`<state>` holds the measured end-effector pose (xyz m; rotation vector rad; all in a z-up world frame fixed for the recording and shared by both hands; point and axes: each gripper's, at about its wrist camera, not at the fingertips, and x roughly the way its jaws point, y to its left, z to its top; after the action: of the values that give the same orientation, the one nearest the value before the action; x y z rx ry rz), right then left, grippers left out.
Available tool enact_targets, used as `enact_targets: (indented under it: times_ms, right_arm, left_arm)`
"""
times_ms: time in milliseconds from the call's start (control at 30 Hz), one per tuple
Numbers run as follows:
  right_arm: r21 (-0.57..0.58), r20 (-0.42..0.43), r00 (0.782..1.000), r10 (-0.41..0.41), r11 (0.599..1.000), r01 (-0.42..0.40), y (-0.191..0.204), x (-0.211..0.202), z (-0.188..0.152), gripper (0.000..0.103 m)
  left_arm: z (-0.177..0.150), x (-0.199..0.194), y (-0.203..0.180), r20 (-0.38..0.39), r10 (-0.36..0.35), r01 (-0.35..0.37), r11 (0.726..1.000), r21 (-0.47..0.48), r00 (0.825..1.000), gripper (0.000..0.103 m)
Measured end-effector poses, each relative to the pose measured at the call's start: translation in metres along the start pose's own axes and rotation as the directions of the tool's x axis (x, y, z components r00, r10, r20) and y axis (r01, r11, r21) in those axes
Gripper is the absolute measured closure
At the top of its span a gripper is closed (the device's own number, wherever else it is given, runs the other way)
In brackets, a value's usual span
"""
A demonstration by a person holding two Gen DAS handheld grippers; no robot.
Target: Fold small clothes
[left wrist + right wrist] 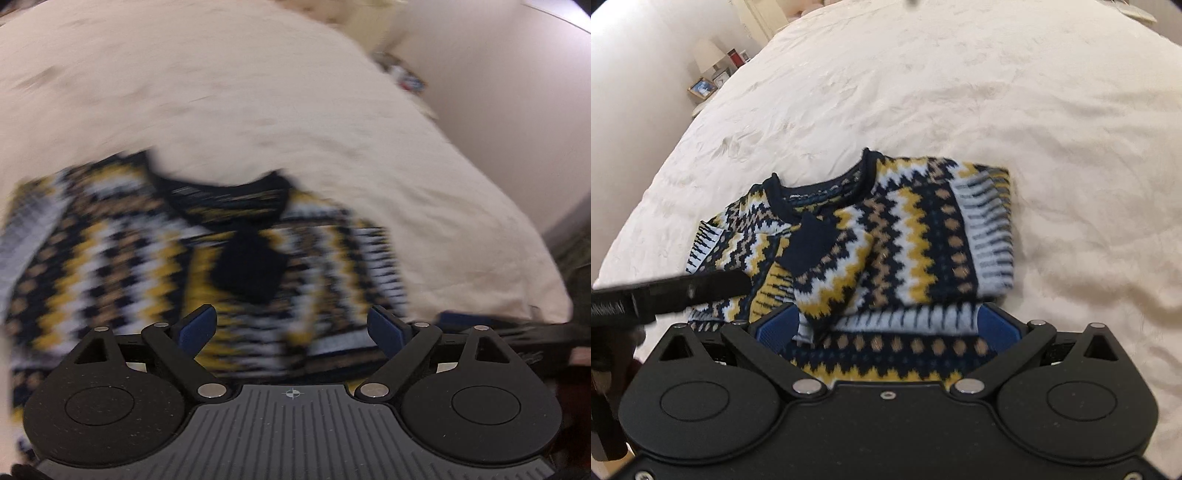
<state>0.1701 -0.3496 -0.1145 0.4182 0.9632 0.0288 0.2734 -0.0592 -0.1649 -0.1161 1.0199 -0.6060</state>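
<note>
A small knitted sweater (916, 229) in navy, yellow, white and tan zigzags lies on a cream bedspread (960, 92), collar away from me, both sleeves folded in over the chest. My right gripper (886, 328) is open, its blue pads either side of the sweater's lower hem. The left wrist view is blurred by motion; it shows the same sweater (147, 258) ahead of my left gripper (291, 328), which is open and empty just above the hem. The left gripper also shows as a black bar in the right wrist view (676, 291), over the sweater's left edge.
The bedspread (258, 92) covers the whole bed. A nightstand with a lamp (709, 55), a picture frame (701, 88) and small items stands at the far left by the wall. The bed's edge drops off on the right in the left wrist view.
</note>
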Motion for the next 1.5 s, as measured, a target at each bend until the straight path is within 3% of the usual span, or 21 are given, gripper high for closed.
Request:
enact_targets:
  times_ms: [167, 333, 500, 567, 700, 767, 933, 1067, 1200, 1300, 1367, 1433, 1500]
  right_arm:
    - [-0.131, -0.019, 1.000, -0.002, 0.991, 0.000, 0.037, 0.021, 0.014, 0.001]
    - [-0.273, -0.072, 0.997, -0.029, 0.962, 0.009, 0.074, 0.051, 0.020, 0.001]
    - [-0.365, -0.113, 0.991, -0.075, 0.930, 0.029, 0.096, 0.079, 0.019, 0.001]
    - [-0.378, -0.128, 0.987, -0.101, 0.924, 0.046, 0.097, 0.090, 0.019, 0.001]
    - [-0.404, -0.103, 0.975, -0.196, 0.904, 0.139, 0.086, 0.097, 0.019, 0.001]
    - [-0.383, -0.082, 0.968, -0.235, 0.905, 0.187, 0.069, 0.090, 0.020, 0.001]
    - [-0.187, -0.087, 0.950, -0.299, 0.942, 0.279, 0.004, 0.065, 0.018, 0.001]
    - [-0.107, -0.076, 0.936, -0.343, 0.936, 0.334, -0.023, 0.046, 0.010, 0.001]
    - [-0.028, -0.024, 0.974, -0.226, 0.974, 0.225, -0.034, 0.032, 0.008, 0.001]
    - [-0.040, 0.007, 0.990, -0.139, 0.989, 0.139, -0.029, 0.032, 0.009, 0.001]
    - [-0.039, 0.019, 0.997, -0.078, 0.996, 0.078, -0.028, 0.035, 0.014, 0.018]
    - [-0.029, 0.010, 0.999, -0.040, 0.999, 0.040, -0.027, 0.042, 0.018, 0.025]
    - [-0.030, 0.004, 0.999, -0.033, 0.999, 0.034, -0.029, 0.050, 0.022, 0.025]
  left_arm:
    - [0.002, 0.000, 0.053, -0.020, 0.149, -0.150, 0.984, -0.098, 0.989, 0.014]
    - [-0.002, 0.023, 0.097, -0.151, 0.274, -0.294, 0.947, -0.129, 0.950, 0.014]
    - [-0.008, 0.033, 0.108, -0.174, 0.263, -0.288, 0.948, -0.138, 0.949, 0.012]
    - [-0.007, 0.037, 0.107, -0.179, 0.261, -0.286, 0.950, -0.128, 0.948, 0.006]
    - [-0.005, 0.044, 0.105, -0.192, 0.266, -0.292, 0.949, -0.121, 0.945, 0.004]
    - [-0.006, 0.043, 0.106, -0.190, 0.264, -0.290, 0.948, -0.128, 0.946, 0.003]
    - [-0.006, 0.046, 0.104, -0.190, 0.265, -0.291, 0.949, -0.123, 0.945, 0.001]
    - [-0.006, 0.046, 0.104, -0.193, 0.274, -0.300, 0.946, -0.120, 0.942, 0.001]
    - [-0.006, 0.047, 0.103, -0.193, 0.274, -0.300, 0.947, -0.118, 0.942, 0.001]
    - [-0.006, 0.047, 0.104, -0.190, 0.273, -0.298, 0.947, -0.118, 0.943, 0.001]
    - [-0.007, 0.047, 0.104, -0.187, 0.272, -0.296, 0.948, -0.116, 0.944, 0.001]
    - [-0.007, 0.046, 0.104, -0.187, 0.270, -0.294, 0.949, -0.115, 0.945, 0.001]
    - [-0.007, 0.046, 0.105, -0.188, 0.267, -0.291, 0.950, -0.113, 0.945, 0.001]
